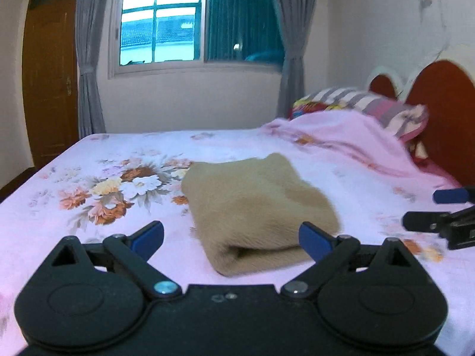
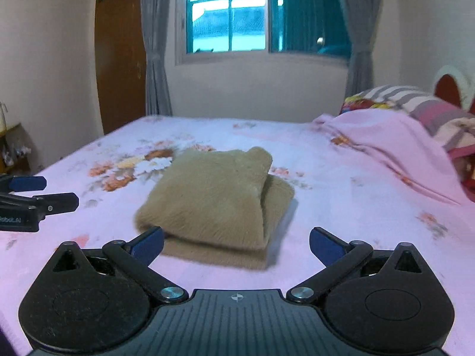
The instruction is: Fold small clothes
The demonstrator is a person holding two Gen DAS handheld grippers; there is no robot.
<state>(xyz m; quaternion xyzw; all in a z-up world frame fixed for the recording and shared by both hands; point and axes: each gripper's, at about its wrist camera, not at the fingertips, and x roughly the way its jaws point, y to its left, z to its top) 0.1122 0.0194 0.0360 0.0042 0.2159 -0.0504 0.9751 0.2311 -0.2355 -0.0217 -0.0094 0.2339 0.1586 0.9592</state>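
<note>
Resting folded: tan fuzzy small garment (image 1: 255, 207) on the pink floral-sheeted bed (image 1: 89, 163).

Both tools hover just short of the bundle at 12 o'clock: the left hand-held gripper (image 1: 231, 235) and right hand-held gripper (image 2: 236, 241) each stand spread wide with nothing between the blue pads. Layers look stacked into a compact rectangle, so folding seems essentially done; perhaps only tidying the raised flap at the far edge remains.

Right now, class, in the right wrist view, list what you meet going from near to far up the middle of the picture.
Right gripper with jaws open → folded tan garment → floral bedsheet → white wall → window.
</note>
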